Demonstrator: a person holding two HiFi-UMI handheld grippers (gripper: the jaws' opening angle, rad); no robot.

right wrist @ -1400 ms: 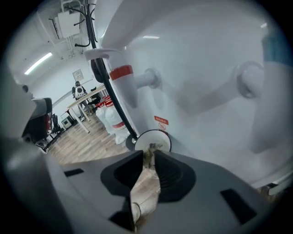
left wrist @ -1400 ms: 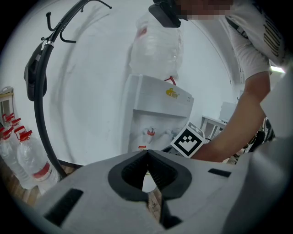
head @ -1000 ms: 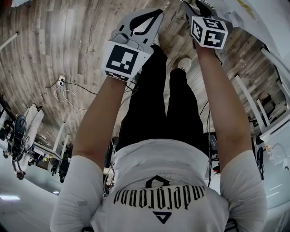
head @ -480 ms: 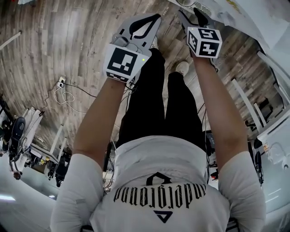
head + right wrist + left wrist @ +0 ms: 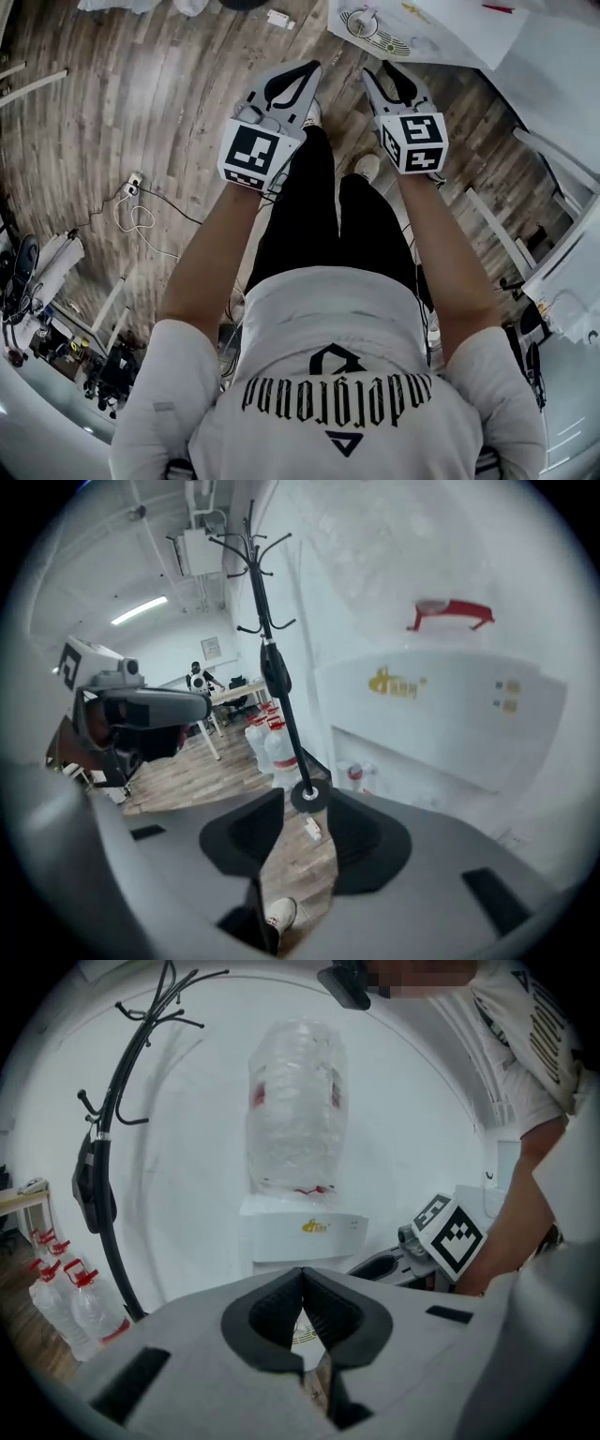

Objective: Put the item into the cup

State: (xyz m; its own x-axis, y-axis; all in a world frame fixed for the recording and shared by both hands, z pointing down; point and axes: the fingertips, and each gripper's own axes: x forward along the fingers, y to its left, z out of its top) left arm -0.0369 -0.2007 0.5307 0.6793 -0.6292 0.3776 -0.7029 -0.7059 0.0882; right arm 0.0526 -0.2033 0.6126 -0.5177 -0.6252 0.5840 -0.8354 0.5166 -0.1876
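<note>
No cup and no item show in any view. In the head view both grippers are held out over the wooden floor (image 5: pixel 141 103), above the person's legs (image 5: pixel 319 216). My left gripper (image 5: pixel 312 67) is shut, its dark pads (image 5: pixel 281 1312) meeting at the tips with nothing between them. My right gripper (image 5: pixel 377 71) stands beside it, jaws apart and closing, with only floor showing in the gap. The left gripper view looks over my left gripper (image 5: pixel 302 1274) at a water dispenser (image 5: pixel 302 1232). The right gripper view looks past my right gripper (image 5: pixel 307 803) at the floor.
A black coat rack (image 5: pixel 281 686) stands left of the water dispenser (image 5: pixel 441 714), with several water bottles (image 5: pixel 270 747) at its foot. A white table (image 5: pixel 450 28) with papers lies at the head view's top right. Cables (image 5: pixel 141 202) trail on the floor at left.
Both grippers have come lower in the head view and closer together. The right gripper's jaws, cut off at the top edge before, are now in full view.
</note>
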